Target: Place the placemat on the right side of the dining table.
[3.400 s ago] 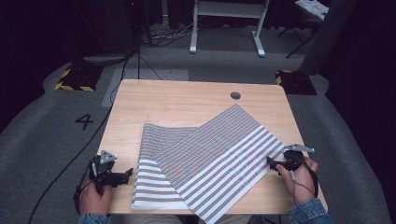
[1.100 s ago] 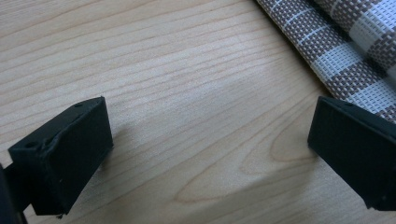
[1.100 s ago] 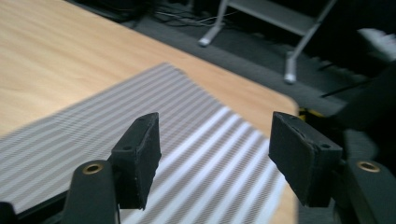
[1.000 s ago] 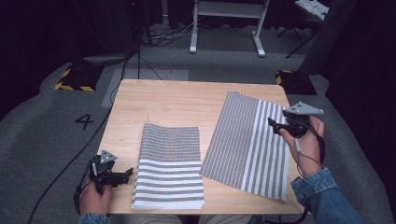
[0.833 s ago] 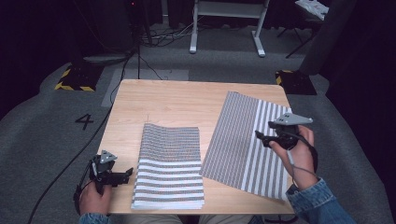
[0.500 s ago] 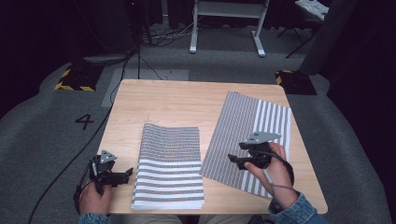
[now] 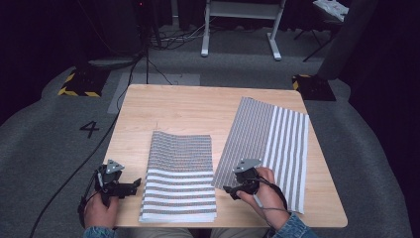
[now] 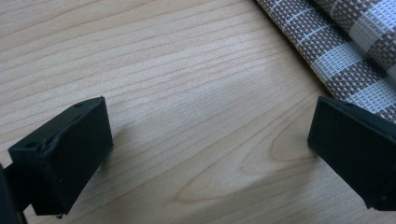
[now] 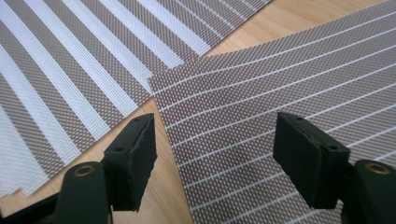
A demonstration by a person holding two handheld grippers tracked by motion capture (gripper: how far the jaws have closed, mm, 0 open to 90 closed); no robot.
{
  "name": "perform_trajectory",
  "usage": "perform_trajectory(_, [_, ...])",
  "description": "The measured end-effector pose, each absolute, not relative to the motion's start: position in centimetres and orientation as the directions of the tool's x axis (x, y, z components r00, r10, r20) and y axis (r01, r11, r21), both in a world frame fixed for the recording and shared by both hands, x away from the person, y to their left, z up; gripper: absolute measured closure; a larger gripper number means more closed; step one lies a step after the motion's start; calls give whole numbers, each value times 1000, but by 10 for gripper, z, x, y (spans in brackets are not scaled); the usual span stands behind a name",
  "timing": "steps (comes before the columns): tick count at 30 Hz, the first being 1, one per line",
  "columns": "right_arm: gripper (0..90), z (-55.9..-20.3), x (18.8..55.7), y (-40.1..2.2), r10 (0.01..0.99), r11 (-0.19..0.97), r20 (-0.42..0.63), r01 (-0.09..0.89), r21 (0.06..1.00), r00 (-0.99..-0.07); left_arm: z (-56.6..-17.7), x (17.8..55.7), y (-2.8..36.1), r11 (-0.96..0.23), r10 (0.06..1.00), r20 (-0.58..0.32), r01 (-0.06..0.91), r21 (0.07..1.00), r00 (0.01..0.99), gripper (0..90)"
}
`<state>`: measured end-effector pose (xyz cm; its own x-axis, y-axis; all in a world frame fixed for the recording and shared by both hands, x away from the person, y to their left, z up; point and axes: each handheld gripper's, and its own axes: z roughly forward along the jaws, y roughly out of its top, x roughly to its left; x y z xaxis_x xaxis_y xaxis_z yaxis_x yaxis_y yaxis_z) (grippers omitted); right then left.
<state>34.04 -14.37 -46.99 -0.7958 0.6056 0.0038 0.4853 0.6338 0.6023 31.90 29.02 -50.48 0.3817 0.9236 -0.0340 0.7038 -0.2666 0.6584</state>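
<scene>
On the wooden worktop, the left hand-held gripper rested open and empty at the near left, just beside a stack of striped placemats. Right of the stack lay a single placemat. The right hand-held gripper hung open over its near left corner, jaws just widened, nothing between them. The woven mat looked light, thin and floppy, best pinched at a corner.

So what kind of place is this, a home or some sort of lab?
Most likely a lab or recording studio, not a home: the wooden table stands on grey carpet bearing a painted number 4, with black-and-yellow hazard-striped floor blocks and loose cables nearby, against dark surroundings.
</scene>
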Motion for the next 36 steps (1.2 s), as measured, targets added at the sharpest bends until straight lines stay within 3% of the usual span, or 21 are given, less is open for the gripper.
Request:
perform_trajectory(7, [286, -486, 341, -138, 597, 648, -11, 474, 595, -802, -505, 319, 290, -267, 924, -34, 704, 658, 382, 0])
perform_trajectory(8, [328, -486, 341, -138, 603, 645, -13, 477, 596, -798, -505, 319, 290, -267, 924, -33, 704, 658, 382, 0])
perform_trajectory(14, [832, -479, 354, -152, 592, 665, -37, 462, 587, -805, -505, 319, 290, -267, 924, -34, 704, 658, 382, 0])
perform_trajectory(15, [856, -476, 354, -154, 597, 655, -21, 473, 589, -802, -505, 319, 290, -267, 924, -34, 704, 658, 382, 0])
perform_trajectory(23, [865, -455, 344, -167, 581, 646, -14, 451, 616, -814, -505, 319, 290, -267, 924, -34, 704, 658, 382, 0])
perform_trajectory(36, [839, -455, 316, -214, 542, 709, -26, 440, 551, -840, -505, 319, 290, -268, 924, -33, 705, 657, 382, 0])
